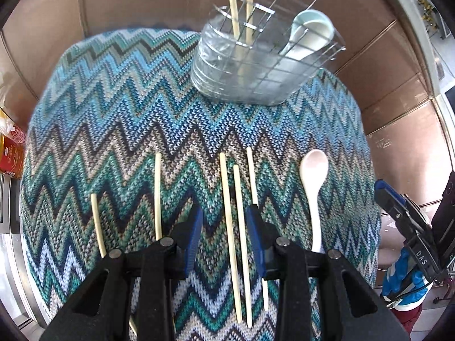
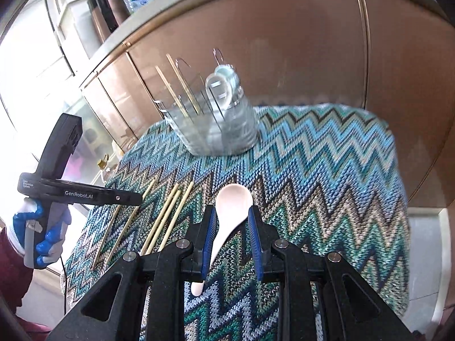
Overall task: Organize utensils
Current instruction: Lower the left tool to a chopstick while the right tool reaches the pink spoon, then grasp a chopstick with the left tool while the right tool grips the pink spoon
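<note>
Several pale chopsticks (image 1: pixel 229 221) lie on a zigzag knit cloth (image 1: pixel 128 119). My left gripper (image 1: pixel 224 213) is open above them, two chopsticks between its fingers and a third under the right finger. A white spoon (image 1: pixel 314 184) lies to the right. In the right wrist view my right gripper (image 2: pixel 231 213) is open around the white spoon (image 2: pixel 230 207), which lies on the cloth. A clear caddy with a wire rack (image 1: pixel 256 65) at the back holds two chopsticks (image 1: pixel 234 11) and pale spoons (image 1: pixel 310 34); it also shows in the right wrist view (image 2: pixel 216 125).
Brown cabinet panels (image 1: pixel 142 0) stand behind the cloth. Red packaging (image 1: pixel 12 153) sits at the left edge. The other gripper and a blue-gloved hand (image 1: pixel 409 270) show at the right; in the right wrist view the left gripper's body (image 2: pixel 57 182) shows at the left.
</note>
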The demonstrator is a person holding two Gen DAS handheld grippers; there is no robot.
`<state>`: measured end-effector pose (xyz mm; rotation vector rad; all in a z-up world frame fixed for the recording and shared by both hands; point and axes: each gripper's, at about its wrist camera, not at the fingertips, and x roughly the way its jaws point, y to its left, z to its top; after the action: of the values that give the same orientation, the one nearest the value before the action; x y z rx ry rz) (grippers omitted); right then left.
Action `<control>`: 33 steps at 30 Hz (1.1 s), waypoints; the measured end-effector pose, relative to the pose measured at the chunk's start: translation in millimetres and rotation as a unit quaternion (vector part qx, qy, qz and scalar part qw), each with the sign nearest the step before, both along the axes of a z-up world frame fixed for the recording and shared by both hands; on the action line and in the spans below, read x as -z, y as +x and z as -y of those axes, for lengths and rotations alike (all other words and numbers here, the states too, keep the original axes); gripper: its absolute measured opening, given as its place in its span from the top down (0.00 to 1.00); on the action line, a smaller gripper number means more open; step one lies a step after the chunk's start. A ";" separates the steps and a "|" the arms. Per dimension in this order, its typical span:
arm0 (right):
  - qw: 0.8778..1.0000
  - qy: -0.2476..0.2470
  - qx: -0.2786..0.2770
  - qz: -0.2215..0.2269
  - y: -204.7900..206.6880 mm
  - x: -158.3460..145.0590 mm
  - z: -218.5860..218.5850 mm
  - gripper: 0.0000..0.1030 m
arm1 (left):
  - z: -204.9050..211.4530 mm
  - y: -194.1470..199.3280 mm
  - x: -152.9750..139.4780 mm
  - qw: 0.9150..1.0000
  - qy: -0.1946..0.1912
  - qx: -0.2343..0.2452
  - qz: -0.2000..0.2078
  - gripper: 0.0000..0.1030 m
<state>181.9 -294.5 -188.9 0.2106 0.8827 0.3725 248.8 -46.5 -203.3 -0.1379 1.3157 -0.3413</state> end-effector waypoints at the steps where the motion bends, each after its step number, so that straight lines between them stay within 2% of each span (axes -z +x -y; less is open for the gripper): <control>1: 1.000 0.004 -0.003 -0.008 4.3 5.3 1.0 0.77 | 2.6 2.8 2.5 1.000 0.004 0.001 -0.003 0.70; 6: 0.999 0.010 -0.015 -0.032 21.8 25.1 3.5 0.77 | 15.1 15.4 16.3 1.000 0.020 0.003 -0.015 0.72; 14: 0.998 0.011 -0.035 -0.043 40.5 37.8 3.3 0.77 | 34.9 28.4 33.9 0.999 0.048 0.003 -0.024 0.85; 22: 0.995 0.021 -0.068 -0.072 64.6 50.2 -1.6 0.77 | 63.4 38.5 47.5 0.997 0.067 0.015 -0.035 0.89; 28: 0.991 0.044 -0.085 -0.098 89.1 62.0 -4.2 0.77 | 75.5 45.1 57.9 0.997 0.061 0.015 -0.045 0.92; 33: 0.986 0.053 -0.107 -0.113 103.6 67.0 -10.9 0.77 | 66.4 47.7 58.6 0.997 0.051 0.019 -0.048 0.94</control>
<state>285.6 -283.5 -255.9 0.2603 1.1151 0.6051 296.5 -112.9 -262.0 -0.0441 1.4294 -0.3028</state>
